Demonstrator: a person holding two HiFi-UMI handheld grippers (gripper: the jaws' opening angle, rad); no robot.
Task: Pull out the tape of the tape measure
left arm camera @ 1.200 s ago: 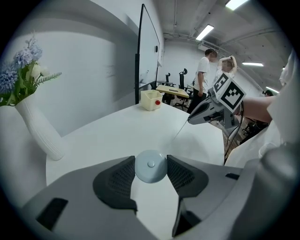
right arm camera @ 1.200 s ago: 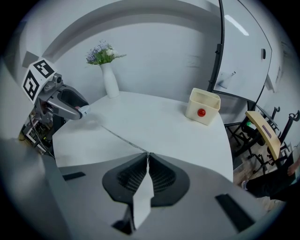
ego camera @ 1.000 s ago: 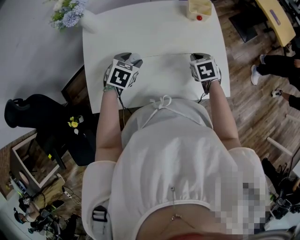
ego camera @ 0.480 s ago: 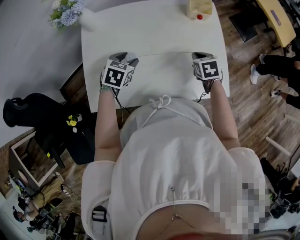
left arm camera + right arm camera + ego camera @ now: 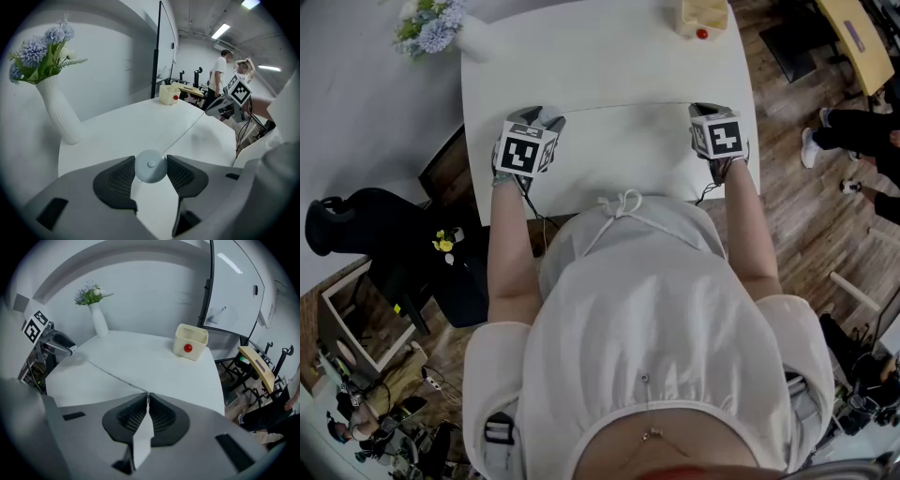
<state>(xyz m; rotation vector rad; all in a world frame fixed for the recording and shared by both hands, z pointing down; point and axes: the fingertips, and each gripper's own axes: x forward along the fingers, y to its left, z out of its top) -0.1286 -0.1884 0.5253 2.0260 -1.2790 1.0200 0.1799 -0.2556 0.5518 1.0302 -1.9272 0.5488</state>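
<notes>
A round pale grey-blue tape measure [image 5: 150, 169] sits between the pads of my left gripper [image 5: 151, 161], which is shut on it above the white table [image 5: 609, 56]. A thin tape [image 5: 187, 131] runs from the case across the table to my right gripper [image 5: 220, 105]. In the right gripper view, the right gripper [image 5: 147, 397] is shut on the tape's white end [image 5: 143, 437], and the tape [image 5: 112, 375] stretches away to the left gripper [image 5: 63, 345]. From the head view, the left gripper [image 5: 534, 117] and right gripper [image 5: 705, 111] stand far apart near the table's front, with the tape [image 5: 623, 106] between them.
A cream box with a red knob [image 5: 698, 17] stands at the table's far right. A white vase with blue flowers [image 5: 478, 42] is at the far left corner. A black bag [image 5: 356, 220] lies on the floor to the left. People [image 5: 220, 77] stand beyond the table.
My left gripper has moved left with the tape measure case, and the stretch of tape between the two grippers has grown longer. The right gripper has hardly moved.
</notes>
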